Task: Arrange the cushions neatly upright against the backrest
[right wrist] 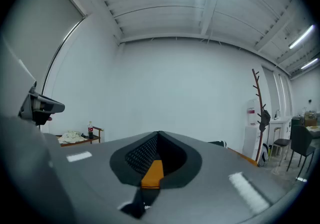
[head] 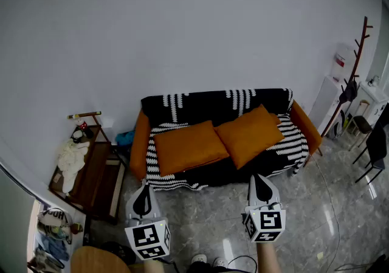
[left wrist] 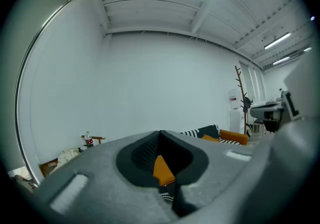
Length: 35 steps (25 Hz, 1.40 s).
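Two orange cushions lie flat on the sofa: the left cushion squarely on the seat, the right cushion turned cornerwise and overlapping the left one's edge. A black-and-white patterned throw covers the backrest and seat. My left gripper and right gripper hover over the floor in front of the sofa, both shut and holding nothing. In the left gripper view a slice of orange cushion shows through the notch between the shut jaws; the right gripper view shows the same.
A wooden side table with cloth and a bottle stands left of the sofa. A coat rack and white cabinet stand at the right, with black chairs beyond. A shiny tiled floor lies between me and the sofa.
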Motion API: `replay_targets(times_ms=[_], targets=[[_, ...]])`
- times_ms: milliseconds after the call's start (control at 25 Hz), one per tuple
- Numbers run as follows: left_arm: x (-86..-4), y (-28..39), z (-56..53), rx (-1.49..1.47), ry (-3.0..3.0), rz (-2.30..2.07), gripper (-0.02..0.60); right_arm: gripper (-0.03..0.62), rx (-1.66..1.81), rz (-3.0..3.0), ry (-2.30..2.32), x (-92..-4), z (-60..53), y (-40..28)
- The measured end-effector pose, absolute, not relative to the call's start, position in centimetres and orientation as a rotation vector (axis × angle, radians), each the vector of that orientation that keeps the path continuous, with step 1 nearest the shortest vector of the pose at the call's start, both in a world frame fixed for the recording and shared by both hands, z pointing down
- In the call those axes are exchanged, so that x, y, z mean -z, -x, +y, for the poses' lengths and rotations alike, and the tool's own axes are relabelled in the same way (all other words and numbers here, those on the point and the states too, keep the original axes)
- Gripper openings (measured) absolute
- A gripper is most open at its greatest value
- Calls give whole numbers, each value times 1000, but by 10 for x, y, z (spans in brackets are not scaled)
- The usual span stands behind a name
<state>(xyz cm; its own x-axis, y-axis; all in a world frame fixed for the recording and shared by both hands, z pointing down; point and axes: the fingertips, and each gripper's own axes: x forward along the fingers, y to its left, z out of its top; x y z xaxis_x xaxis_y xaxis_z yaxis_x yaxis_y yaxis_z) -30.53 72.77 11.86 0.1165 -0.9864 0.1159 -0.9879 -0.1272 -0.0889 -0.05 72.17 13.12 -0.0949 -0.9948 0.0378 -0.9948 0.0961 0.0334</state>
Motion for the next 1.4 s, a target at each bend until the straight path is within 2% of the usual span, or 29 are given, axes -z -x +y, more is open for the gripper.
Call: replay_targets(times_ms=[640, 760, 840, 1000, 1080, 1400], targets=[[-124, 318, 727, -246, -2317, -2079, 3, 8, -30, -2330, -2046, -135, 718, 13], [-126, 327, 725, -236, -2278, -2107, 10, 45, -37, -2358, -2016, -136, 715, 20], [-128, 332, 721, -226, -2263, -2102, 112, 82, -38, -2364, -2000, -138, 711, 24], [-133, 343, 712, -214, -2276, -2080, 252, 186, -52, -2394, -1962, -143, 702, 36], [-137, 347, 708, -213, -2284, -2067, 272, 219, -57, -2399, -1953, -146, 699, 40], [-156, 357, 694, -270, -2290, -2012, 282, 233, -123, -2370, -1933, -168, 691, 57]])
